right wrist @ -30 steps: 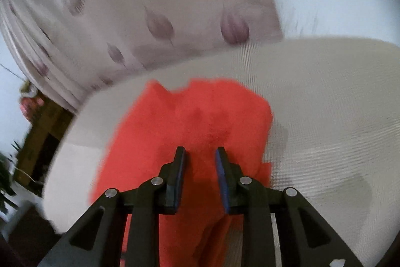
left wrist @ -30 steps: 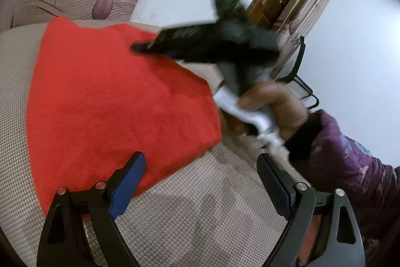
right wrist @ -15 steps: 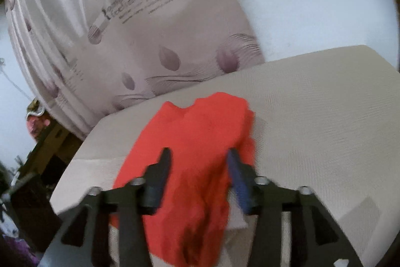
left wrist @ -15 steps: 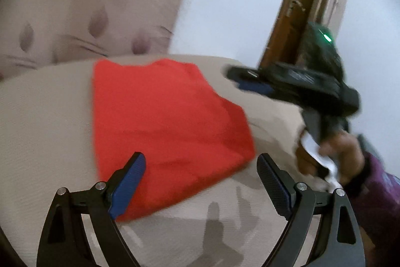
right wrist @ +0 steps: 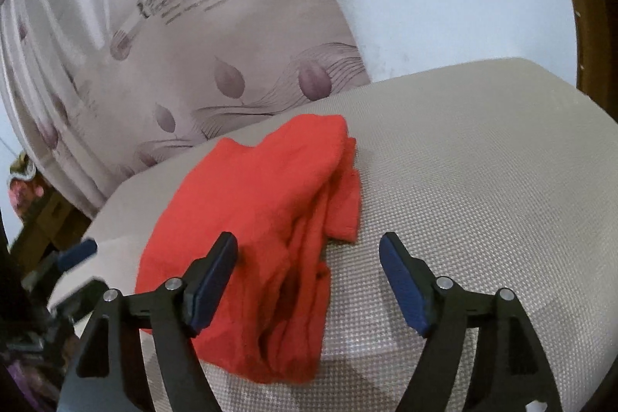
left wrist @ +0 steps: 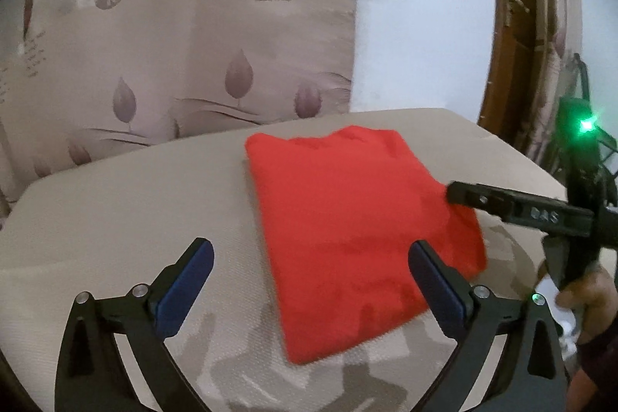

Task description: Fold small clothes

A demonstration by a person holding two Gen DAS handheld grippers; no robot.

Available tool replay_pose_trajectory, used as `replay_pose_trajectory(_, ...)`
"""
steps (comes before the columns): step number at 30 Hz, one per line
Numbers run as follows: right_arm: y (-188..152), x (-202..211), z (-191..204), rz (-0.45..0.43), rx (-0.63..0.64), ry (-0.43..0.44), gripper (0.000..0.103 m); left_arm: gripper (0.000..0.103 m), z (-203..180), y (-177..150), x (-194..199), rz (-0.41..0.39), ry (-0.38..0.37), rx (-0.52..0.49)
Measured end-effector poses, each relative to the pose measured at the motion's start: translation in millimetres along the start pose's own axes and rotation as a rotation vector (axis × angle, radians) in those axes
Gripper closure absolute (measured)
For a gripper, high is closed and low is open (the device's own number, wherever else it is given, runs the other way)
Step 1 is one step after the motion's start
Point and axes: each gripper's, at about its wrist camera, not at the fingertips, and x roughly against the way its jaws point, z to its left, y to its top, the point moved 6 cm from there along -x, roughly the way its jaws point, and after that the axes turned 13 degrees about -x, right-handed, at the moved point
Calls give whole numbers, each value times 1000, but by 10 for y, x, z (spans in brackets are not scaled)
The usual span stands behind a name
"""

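Note:
A red garment (left wrist: 347, 219) lies folded on the beige woven tabletop (left wrist: 135, 219); in the right wrist view the garment (right wrist: 262, 219) shows its layered, rumpled edge. My left gripper (left wrist: 311, 250) hovers in front of its near edge with jaws opening wide and nothing touching the blue pads (left wrist: 185, 284). My right gripper (right wrist: 309, 240) stands over the garment's right edge, its jaws opening and its pads off the cloth. One of the right gripper's fingers (left wrist: 502, 205) reaches in from the right, over the garment's corner.
A leaf-print curtain (left wrist: 174, 56) hangs behind the table, with a white wall (left wrist: 421, 26) and a wooden door frame (left wrist: 513, 45) to its right. A person's hand (left wrist: 587, 300) holds the right gripper's handle. The table's far edge (right wrist: 463, 72) curves close behind the garment.
The right gripper, nearly shut over the red garment a second ago, has opened and drawn back. The left gripper tilted up and backed off, so the whole folded garment shows.

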Motion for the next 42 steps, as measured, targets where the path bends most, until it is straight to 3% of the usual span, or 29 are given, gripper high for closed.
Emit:
replay_pose_trajectory(13, -56, 28, 120, -19, 54, 11, 16, 1, 264, 53, -328, 29, 66, -12)
replay_pose_trajectory(23, -58, -7, 107, -15, 41, 23, 11, 1, 474, 80, -662, 52, 44, 9)
replay_pose_trajectory(28, -61, -19, 110, 2, 34, 24, 11, 1, 537, 81, -788, 56, -38, 31)
replay_pose_trajectory(38, 68, -219, -198, 161, -155, 93, 10, 1, 650, 65, -1026, 102, -289, 121)
replay_pose_trajectory(42, 74, -330, -211, 224, -165, 116, 10, 1, 688, 36, -1130, 123, -395, 189)
